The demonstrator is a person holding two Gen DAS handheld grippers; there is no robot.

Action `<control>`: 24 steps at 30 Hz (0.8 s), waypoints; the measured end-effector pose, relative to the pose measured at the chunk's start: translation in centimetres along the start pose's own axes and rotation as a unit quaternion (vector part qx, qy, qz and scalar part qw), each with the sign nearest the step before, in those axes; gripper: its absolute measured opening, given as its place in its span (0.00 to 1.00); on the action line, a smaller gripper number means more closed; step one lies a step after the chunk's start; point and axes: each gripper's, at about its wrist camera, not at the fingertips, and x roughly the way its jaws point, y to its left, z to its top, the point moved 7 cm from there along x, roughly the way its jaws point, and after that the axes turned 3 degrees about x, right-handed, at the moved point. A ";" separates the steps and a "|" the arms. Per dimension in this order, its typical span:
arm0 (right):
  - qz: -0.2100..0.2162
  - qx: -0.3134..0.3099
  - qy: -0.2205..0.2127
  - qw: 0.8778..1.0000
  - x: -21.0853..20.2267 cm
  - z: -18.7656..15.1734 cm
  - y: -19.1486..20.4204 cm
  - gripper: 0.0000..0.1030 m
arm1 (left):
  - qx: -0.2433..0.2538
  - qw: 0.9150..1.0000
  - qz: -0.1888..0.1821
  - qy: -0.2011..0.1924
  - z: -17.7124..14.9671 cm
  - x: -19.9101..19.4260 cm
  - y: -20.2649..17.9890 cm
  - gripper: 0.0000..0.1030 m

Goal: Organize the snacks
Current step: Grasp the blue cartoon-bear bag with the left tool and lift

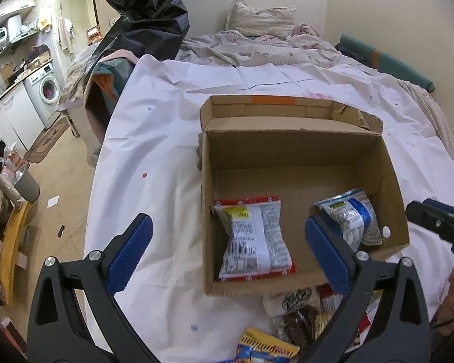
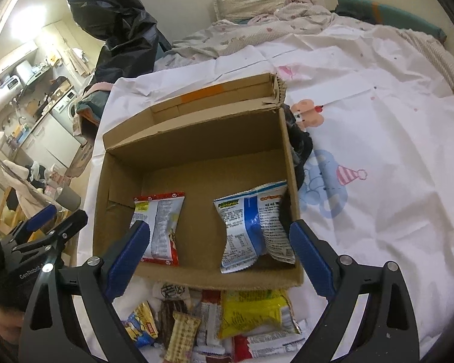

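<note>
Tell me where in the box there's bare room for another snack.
Bare cardboard shows between the red-edged packet and the blue packet, and across the cardboard box floor behind both. The snack pile outside the near wall is crowded.

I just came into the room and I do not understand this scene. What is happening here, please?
A person is sorting snacks into a cardboard box on a bed covered with a white sheet. Two packets lie in the box: a red-edged packet on the left and a blue packet on the right. More snacks wait in a pile in front of the box. The left gripper and right gripper are both open and empty.
</note>
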 end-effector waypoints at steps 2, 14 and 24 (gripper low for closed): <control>0.001 0.001 -0.002 1.000 -0.7 -0.4 -0.1 0.93 | 0.001 1.000 0.000 0.002 -0.5 -0.7 0.3 0.96; 0.010 0.023 0.011 1.000 -3.4 -4.9 -0.3 0.93 | -0.011 0.999 -0.013 0.038 -4.9 -3.5 1.6 0.96; -0.004 0.016 0.042 0.999 -2.9 -8.2 -0.4 0.93 | -0.026 0.993 -0.034 0.108 -8.9 -2.9 1.7 0.96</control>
